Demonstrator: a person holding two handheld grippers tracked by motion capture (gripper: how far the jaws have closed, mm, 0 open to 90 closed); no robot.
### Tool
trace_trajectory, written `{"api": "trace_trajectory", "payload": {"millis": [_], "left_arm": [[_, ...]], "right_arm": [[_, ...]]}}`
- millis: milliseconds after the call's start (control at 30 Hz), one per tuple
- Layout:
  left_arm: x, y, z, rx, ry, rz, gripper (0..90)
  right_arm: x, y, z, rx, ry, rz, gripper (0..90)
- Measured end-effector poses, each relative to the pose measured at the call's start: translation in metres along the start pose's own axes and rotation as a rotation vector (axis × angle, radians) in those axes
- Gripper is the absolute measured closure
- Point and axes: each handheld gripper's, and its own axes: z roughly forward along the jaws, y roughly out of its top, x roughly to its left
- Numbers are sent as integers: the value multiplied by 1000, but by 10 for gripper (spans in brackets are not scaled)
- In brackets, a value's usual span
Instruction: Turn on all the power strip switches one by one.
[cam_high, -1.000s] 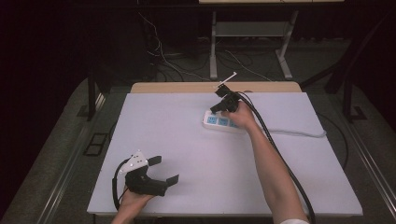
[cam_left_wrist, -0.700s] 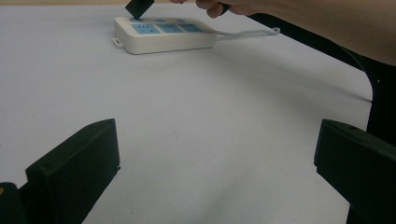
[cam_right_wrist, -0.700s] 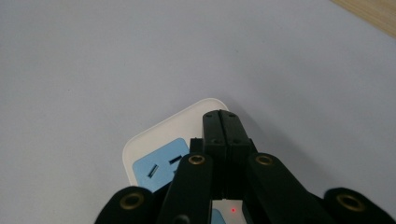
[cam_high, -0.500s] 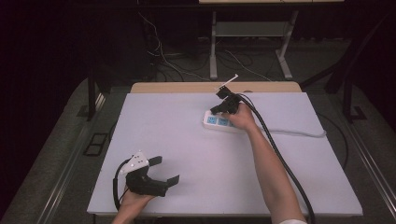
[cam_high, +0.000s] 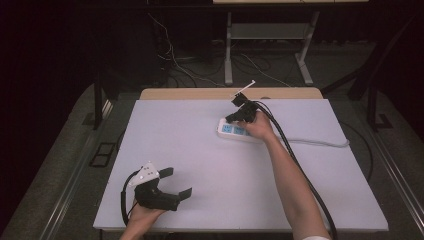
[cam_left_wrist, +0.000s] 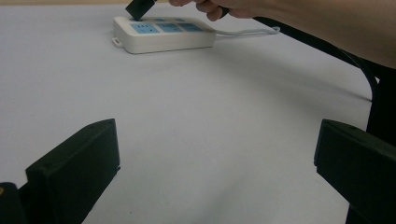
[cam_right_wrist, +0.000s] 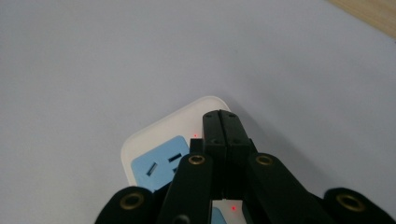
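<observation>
A white power strip with blue sockets lies at the back middle of the white table. My right gripper is shut, jaws pressed together with nothing between them. Its tips point down at the strip's left end, touching it or just above; I cannot tell which. In the right gripper view the closed jaw tips cover the strip's end beside a blue socket. My left gripper rests open near the table's front left. Its view looks between wide jaws across bare table toward the strip.
The strip's white cord runs right across the table toward its edge. A black cable trails from the right gripper along the forearm. A wooden strip borders the table's far edge, with a desk frame and floor cables behind.
</observation>
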Motion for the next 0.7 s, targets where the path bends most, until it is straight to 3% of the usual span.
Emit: {"api": "trace_trajectory", "payload": {"millis": [133, 233, 433, 600, 700], "left_arm": [[1, 0, -1, -2, 4, -4, 0], [1, 0, 1, 0, 2, -4, 0], [0, 0, 2, 5, -1, -1, 0], [-1, 0, 3, 5, -2, 2, 0], [-2, 0, 3, 4, -4, 1, 0]], "right_arm": [[0, 0, -5, 6, 8, 9, 900], [0, -1, -17, -52, 35, 23, 900], [6, -8, -46, -99, 36, 17, 877], [11, -17, -68, -118, 24, 16, 784], [14, -25, -80, -138, -8, 26, 632]]}}
